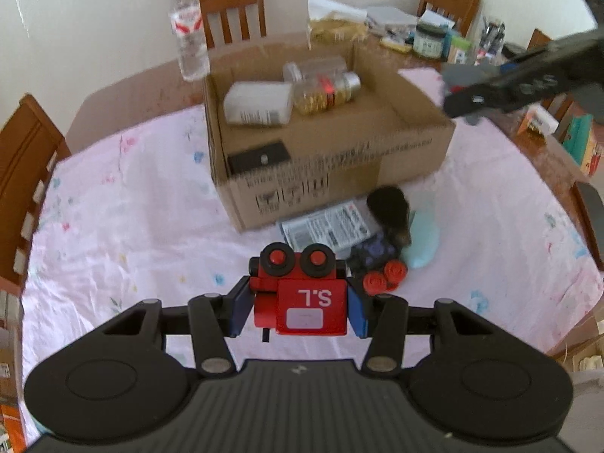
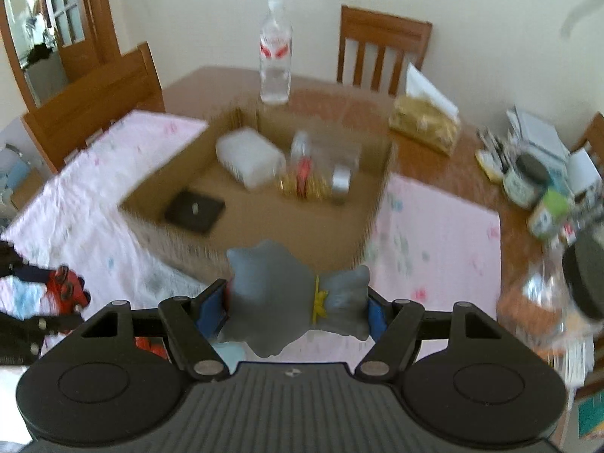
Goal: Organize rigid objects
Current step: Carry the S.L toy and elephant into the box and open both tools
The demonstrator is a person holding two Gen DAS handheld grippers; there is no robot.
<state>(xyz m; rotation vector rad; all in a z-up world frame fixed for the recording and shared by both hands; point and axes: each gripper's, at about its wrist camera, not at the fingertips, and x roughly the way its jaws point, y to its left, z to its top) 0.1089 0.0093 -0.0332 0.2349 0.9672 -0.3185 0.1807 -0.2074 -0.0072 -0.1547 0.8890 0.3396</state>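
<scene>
Both tools clamped: left tool (image 1: 300,309) on red toy train (image 1: 302,290), right tool (image 2: 298,311) on grey figurine (image 2: 279,294), near cardboard box (image 2: 260,204).

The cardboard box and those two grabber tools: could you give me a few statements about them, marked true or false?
1. The left gripper is shut on a red toy truck. True.
2. The right gripper is open with nothing in it. False: it is shut on a grey figure with a yellow band.
3. The cardboard box holds nothing. False: a white container, jars and a flat black item lie inside.
4. A water bottle stands upright behind the box. True.
5. A pink cloth lies under the box. True.
</scene>
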